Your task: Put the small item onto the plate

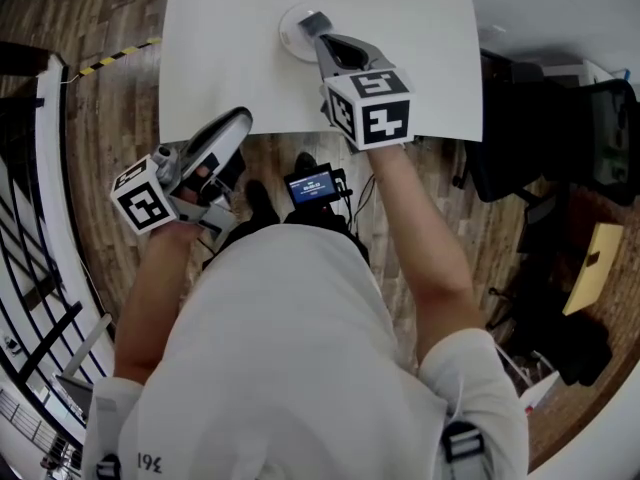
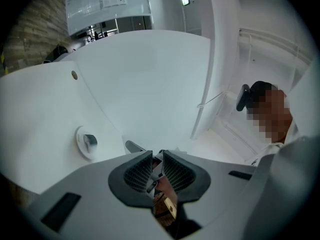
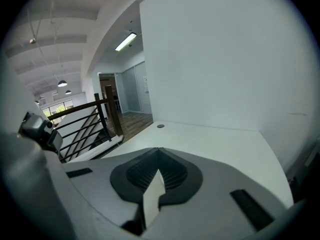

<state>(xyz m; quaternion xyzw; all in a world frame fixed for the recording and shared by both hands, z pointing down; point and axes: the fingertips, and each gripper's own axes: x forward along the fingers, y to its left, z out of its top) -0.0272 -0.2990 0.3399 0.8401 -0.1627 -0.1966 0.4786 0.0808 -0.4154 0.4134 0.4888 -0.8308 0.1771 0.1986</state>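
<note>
One white table (image 1: pixel 220 48), wood floor (image 1: pixel 110 118) around, left tool (image 2: pixel 157 160) narrowly parted, right tool (image 3: pixel 159 164) closed empty

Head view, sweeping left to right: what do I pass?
stair railing → left gripper → plate → flat yellow object. The right gripper overlaps the plate in this view, so it is left out of the order.
</note>
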